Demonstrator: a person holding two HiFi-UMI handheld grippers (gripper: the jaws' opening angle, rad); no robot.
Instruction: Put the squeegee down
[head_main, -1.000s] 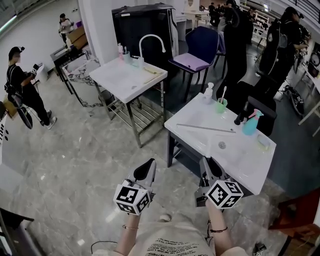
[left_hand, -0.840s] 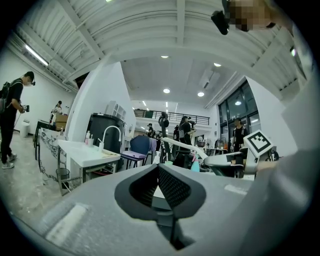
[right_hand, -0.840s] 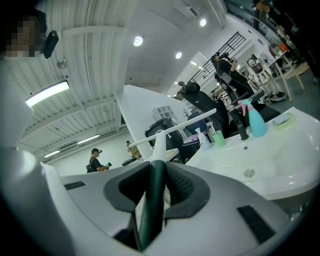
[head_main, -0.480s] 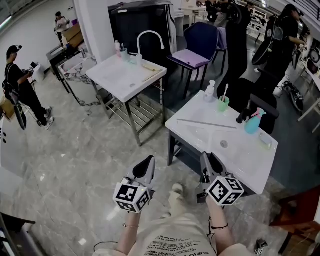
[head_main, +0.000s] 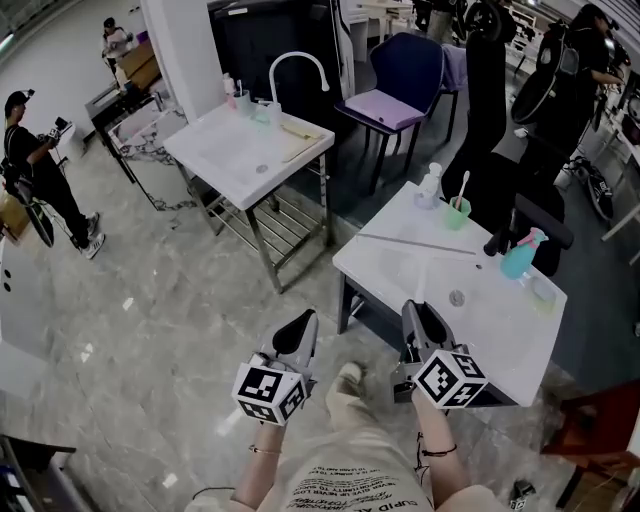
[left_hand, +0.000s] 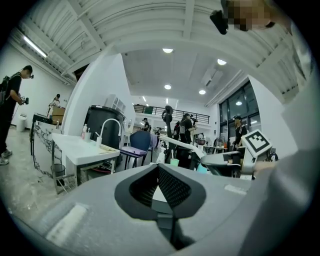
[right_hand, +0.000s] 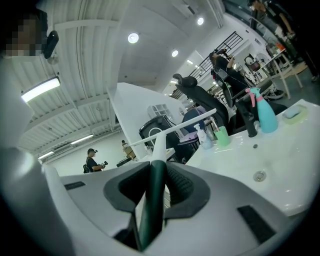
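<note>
The white sink bench fills the right foreground, with a teal spray bottle and a green cup along its far edge. The right tongs sit at its near edge, pinching the squeegee by its dark green handle – the long blade reaches out across the bench. The left tongs are pressed together, empty, over the floor.

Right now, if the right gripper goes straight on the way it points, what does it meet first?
Likely the white washbasin top, whose near edge lies just ahead of the right gripper; the squeegee in its tongs would touch first. Height above it is unclear.
</note>
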